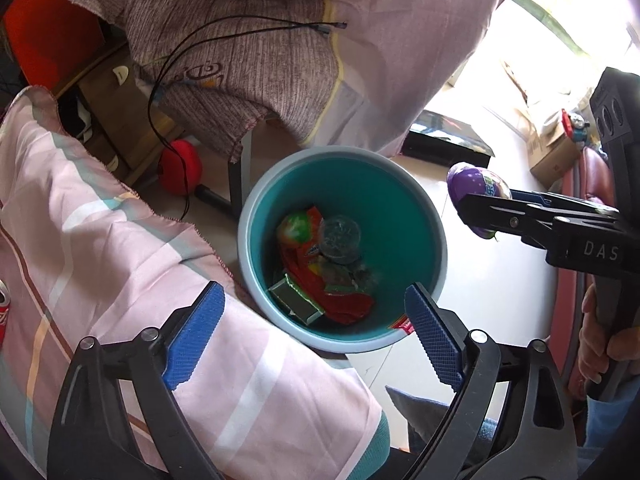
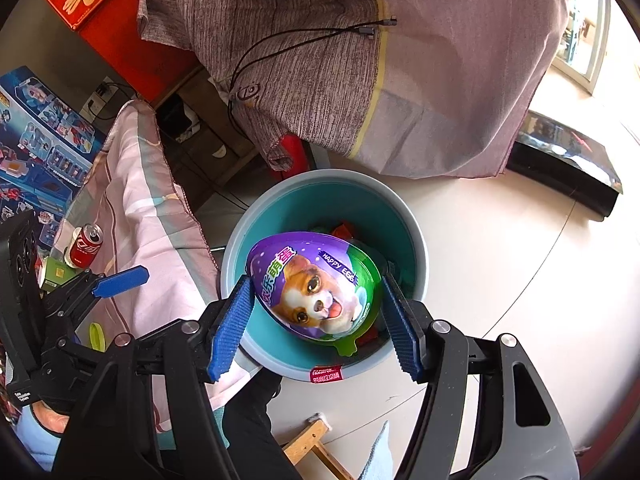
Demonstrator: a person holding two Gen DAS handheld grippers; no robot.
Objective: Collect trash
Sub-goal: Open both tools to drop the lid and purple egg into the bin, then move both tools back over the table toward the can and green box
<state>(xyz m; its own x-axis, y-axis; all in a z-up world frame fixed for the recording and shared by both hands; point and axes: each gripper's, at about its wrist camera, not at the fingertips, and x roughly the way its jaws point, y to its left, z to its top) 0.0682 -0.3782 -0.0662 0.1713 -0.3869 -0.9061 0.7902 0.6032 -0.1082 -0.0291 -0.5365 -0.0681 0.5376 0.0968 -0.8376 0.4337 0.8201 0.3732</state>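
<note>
A lived-in home room with a pale tiled floor (image 2: 500, 280). Patterned bedsheets (image 1: 100, 240) drape over furniture, a teal waste bin (image 1: 400, 216) stands on the floor holding wrappers, and household clutter surrounds it — a boxed toy set (image 2: 36, 148), a red soda can (image 2: 86, 246), cardboard boxes (image 1: 554, 152) near a bright window.

Teal bin (image 1: 404, 216) with pale grey-blue rim, purple and green egg (image 2: 316, 288) printed with a tan-and-white puppy, red-orange wrapper (image 1: 340, 304) inside the bin, pink striped sheet (image 1: 100, 248), mauve streaked cloth (image 1: 248, 48), red can (image 2: 86, 245), blue ribbed pads (image 1: 434, 340), black gripper frames.
</note>
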